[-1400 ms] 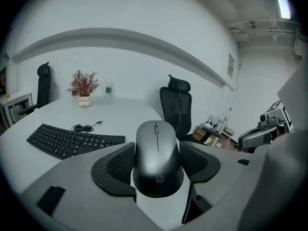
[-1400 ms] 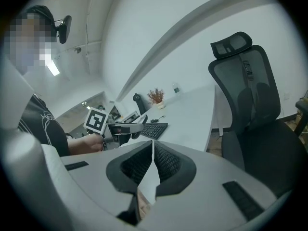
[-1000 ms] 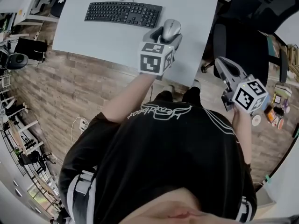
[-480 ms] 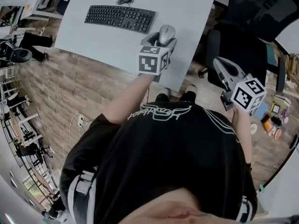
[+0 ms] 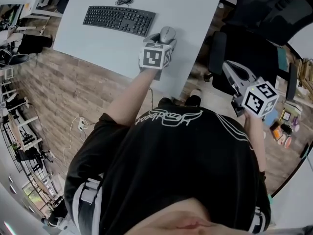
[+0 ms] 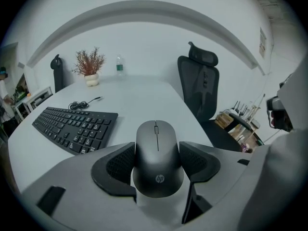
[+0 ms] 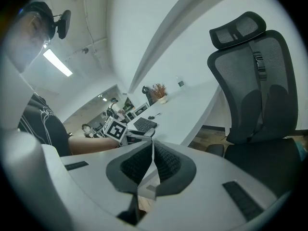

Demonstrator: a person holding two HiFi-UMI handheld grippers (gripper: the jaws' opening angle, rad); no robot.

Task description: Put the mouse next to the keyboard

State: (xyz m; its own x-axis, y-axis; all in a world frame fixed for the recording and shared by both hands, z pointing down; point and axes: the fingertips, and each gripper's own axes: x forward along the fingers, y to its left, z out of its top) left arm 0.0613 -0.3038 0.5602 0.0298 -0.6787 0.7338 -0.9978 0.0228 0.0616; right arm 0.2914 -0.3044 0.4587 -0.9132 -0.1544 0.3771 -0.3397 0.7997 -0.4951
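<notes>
The left gripper clamps the grey HP mouse between its 2 jaws, upper centre, just right of the black keyboard. The right gripper, jaws pressed together and empty, is at right.

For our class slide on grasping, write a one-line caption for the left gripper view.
Left gripper holds a dark mouse between its jaws; black keyboard lies ahead-left on the white desk.

Dark grey mouse, black keyboard, white table
</notes>
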